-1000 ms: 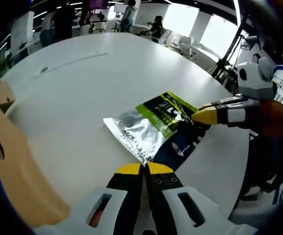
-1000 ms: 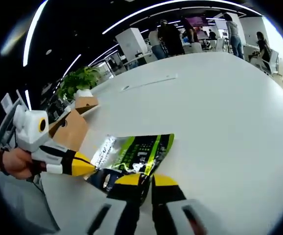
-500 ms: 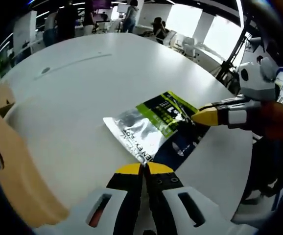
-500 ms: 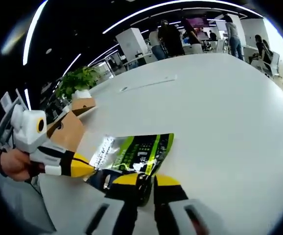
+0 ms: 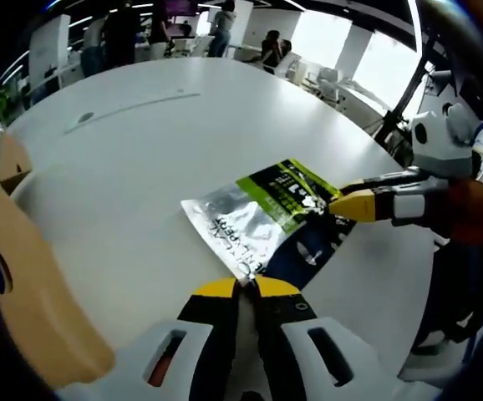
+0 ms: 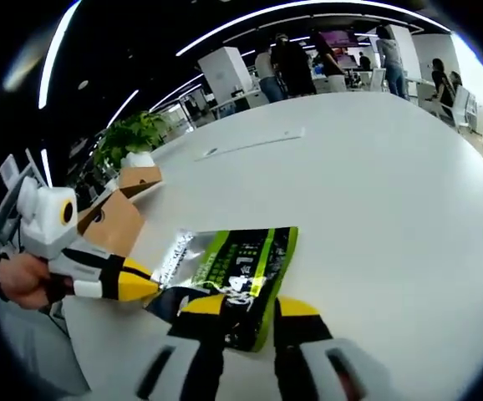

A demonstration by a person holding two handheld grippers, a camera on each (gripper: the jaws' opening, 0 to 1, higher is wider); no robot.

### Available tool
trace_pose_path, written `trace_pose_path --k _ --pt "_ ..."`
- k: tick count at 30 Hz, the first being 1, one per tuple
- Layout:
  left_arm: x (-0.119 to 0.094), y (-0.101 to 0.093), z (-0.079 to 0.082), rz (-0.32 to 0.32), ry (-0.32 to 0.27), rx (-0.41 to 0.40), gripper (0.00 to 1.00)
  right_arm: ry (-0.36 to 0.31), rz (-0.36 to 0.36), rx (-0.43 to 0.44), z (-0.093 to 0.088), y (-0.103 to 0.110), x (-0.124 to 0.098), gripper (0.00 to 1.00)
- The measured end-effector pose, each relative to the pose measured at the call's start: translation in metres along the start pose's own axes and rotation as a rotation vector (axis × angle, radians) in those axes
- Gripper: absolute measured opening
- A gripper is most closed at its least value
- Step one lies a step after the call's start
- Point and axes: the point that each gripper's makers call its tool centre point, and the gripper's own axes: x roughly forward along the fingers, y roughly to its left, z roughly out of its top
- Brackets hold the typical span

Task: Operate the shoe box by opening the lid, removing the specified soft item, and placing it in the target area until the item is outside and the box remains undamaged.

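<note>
A green, silver and dark foil pouch (image 5: 266, 213) lies flat on the white table (image 5: 141, 134), outside the brown cardboard shoe box (image 5: 24, 284). My left gripper (image 5: 247, 286) sits at the pouch's near silver corner, its yellow tips pressed together on that edge. In the right gripper view the left gripper (image 6: 145, 289) comes in from the left and meets the pouch (image 6: 233, 267) at its dark corner. My right gripper (image 6: 247, 306) stands open, with the pouch's end lying between its spread jaws. It enters the left gripper view from the right (image 5: 342, 205).
The shoe box (image 6: 112, 221) with a raised flap (image 6: 141, 177) stands at the table's left side, near a potted plant (image 6: 137, 134). A person's hand (image 6: 20, 280) holds the left gripper. Several people and desks are far behind the table. A thin line (image 6: 250, 142) marks the tabletop.
My right gripper's jaws have spread apart and let go of the pouch's end. The left gripper and the pouch have barely moved.
</note>
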Motion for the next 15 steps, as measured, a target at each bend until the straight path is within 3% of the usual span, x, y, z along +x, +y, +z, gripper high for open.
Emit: trace_pose_path --k 15 --pt "-0.012 0.004 -0.001 0.01 -0.016 0.003 0.12 -0.003 -0.047 -0.017 -0.001 -0.012 -0.014 0.24"
